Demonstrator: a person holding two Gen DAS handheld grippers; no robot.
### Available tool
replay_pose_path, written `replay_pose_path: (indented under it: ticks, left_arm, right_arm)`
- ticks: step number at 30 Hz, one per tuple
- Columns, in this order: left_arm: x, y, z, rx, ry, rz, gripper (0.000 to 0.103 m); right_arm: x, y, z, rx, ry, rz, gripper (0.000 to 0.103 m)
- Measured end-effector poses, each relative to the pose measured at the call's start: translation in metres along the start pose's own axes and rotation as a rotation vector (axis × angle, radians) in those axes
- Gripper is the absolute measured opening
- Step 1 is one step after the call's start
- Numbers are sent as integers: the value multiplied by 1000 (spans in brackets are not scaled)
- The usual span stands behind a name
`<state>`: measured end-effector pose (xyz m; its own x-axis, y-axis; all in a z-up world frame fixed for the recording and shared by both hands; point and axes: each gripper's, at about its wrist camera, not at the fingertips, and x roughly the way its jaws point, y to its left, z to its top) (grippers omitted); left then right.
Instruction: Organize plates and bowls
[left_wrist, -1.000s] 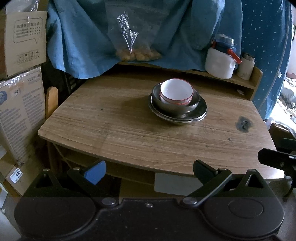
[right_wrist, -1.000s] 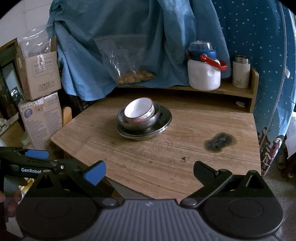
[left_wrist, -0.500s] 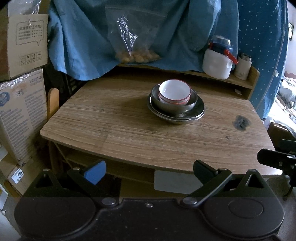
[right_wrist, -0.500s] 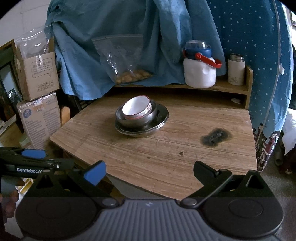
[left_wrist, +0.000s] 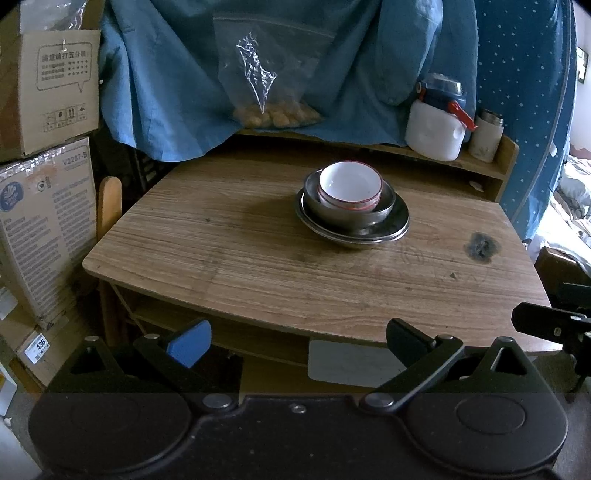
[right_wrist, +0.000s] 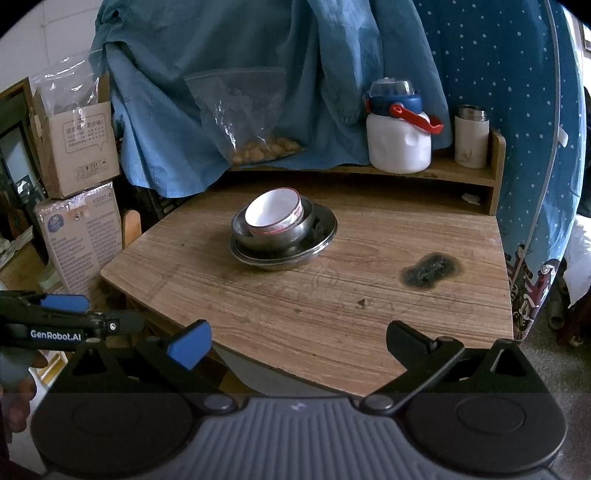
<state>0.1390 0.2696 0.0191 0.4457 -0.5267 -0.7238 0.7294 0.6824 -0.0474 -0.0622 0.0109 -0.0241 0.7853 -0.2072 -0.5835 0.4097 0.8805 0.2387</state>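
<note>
Both grippers have backed off slightly since a second ago; the stack sits a bit farther up in view. Left gripper (left_wrist: 297, 334) is wide open, holding nothing, short of the table's (left_wrist: 258, 273) near edge. White bowl (left_wrist: 350, 186) nests in a steel bowl (left_wrist: 347, 216) on steel plates (left_wrist: 399, 225), mid-table, well apart from both. Right gripper (right_wrist: 297, 334) is also spread and empty. Behind: cardboard boxes (left_wrist: 48, 92), snack bag (left_wrist: 273, 85), white jug (right_wrist: 400, 136), flask (right_wrist: 471, 136), burn mark (right_wrist: 430, 271). Path is unobstructed.
</note>
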Motion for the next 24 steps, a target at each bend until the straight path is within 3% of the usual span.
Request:
replay_pose_path:
  ticks: [24]
  left_arm:
    - [4, 8, 6, -21, -1, 26, 101]
  right_arm:
    - [15, 4, 9, -20, 12, 28, 103]
